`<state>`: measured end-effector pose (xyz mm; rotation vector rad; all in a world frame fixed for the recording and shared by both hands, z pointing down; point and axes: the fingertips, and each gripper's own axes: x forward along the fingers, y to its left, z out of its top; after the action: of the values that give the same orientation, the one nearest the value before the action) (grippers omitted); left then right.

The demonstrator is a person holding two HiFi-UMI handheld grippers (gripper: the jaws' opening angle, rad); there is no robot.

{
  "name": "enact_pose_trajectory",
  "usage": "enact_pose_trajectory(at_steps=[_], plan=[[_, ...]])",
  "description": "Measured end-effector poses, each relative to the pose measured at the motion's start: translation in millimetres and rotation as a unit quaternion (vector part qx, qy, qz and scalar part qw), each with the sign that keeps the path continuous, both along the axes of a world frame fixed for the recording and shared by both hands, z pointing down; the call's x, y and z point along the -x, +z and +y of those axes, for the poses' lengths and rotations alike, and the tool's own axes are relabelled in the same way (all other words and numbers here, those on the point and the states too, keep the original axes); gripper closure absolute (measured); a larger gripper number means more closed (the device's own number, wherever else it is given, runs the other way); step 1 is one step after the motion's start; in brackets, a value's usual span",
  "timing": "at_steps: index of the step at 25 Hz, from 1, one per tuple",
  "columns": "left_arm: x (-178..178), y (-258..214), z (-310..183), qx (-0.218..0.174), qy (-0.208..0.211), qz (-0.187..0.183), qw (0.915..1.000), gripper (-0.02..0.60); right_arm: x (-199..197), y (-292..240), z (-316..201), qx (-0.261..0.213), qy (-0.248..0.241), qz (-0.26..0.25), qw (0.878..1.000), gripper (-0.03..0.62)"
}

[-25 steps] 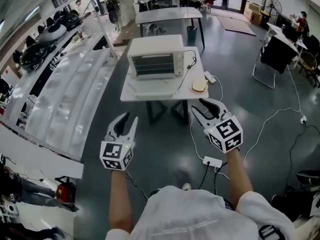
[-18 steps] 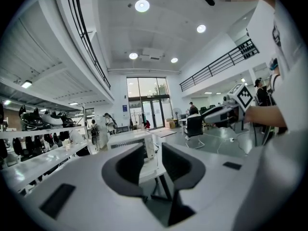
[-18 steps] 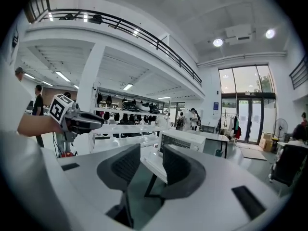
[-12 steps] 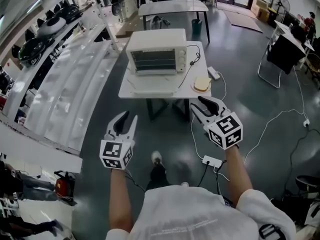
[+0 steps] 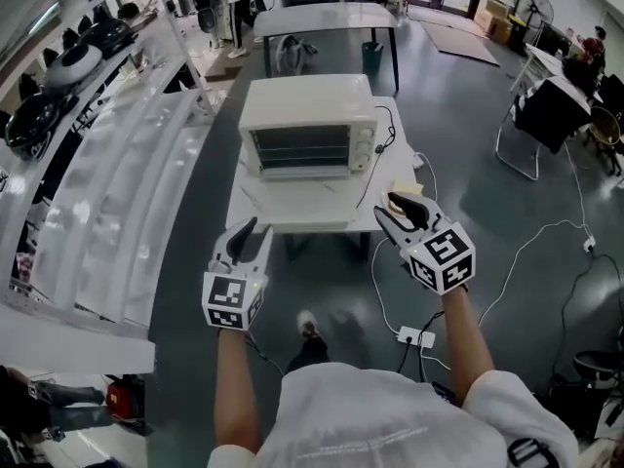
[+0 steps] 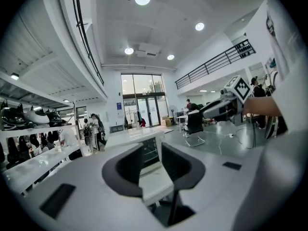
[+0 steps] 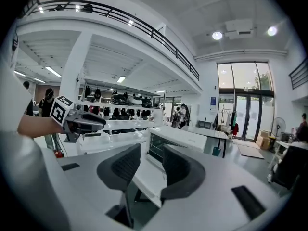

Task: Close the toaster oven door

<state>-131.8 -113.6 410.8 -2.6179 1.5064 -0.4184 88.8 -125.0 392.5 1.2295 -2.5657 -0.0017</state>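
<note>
A white toaster oven (image 5: 307, 125) stands on a small white table (image 5: 244, 198), its door (image 5: 297, 185) folded down flat in front of the racks. My left gripper (image 5: 259, 227) hovers open just short of the table's near left edge. Near the table's right corner my right gripper (image 5: 386, 207) is open too and holds nothing. In the left gripper view the oven (image 6: 150, 150) shows between the empty jaws of that gripper (image 6: 151, 165). The right gripper view frames the oven (image 7: 178, 146) past its own gripper (image 7: 150, 170), apart from it.
A round piece of bread (image 5: 406, 187) lies on the table's right edge, partly behind my right gripper. A power strip (image 5: 416, 337) and cables lie on the floor. A long white counter (image 5: 117, 183) runs at left, a chair (image 5: 541, 115) stands at right, another table (image 5: 327, 18) behind.
The person has stepped forward: oven and table are closer and larger in the head view. Both grippers now reach the table's near edge, with jaws unchanged.
</note>
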Motion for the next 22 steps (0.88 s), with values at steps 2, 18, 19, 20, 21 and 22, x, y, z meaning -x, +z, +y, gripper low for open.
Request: enact_pose_trajectory(at_steps=[2,18,19,20,21,22], plan=[[9,-8,-29,0.0,0.011,0.009,0.9999,0.46,11,-7,-24,-0.002,0.004,0.002,1.0,0.442],[41,25,-157,0.061,0.044,0.054,0.9957,0.46,38,30,-132,0.062,0.045,-0.004,0.997,0.442],[39,30,-159,0.068,0.042,0.05,0.9955,0.46,36,36,-135,0.071,0.044,-0.003,0.997,0.442],[39,35,-160,0.075,0.039,0.046,0.9954,0.46,34,43,-138,0.079,0.043,-0.003,0.996,0.442],[39,40,-161,0.082,0.033,0.045,0.995,0.46,33,49,-142,0.087,0.041,-0.003,0.995,0.442],[38,46,-162,0.09,0.029,0.046,0.9944,0.46,32,56,-145,0.094,0.039,-0.003,0.995,0.442]])
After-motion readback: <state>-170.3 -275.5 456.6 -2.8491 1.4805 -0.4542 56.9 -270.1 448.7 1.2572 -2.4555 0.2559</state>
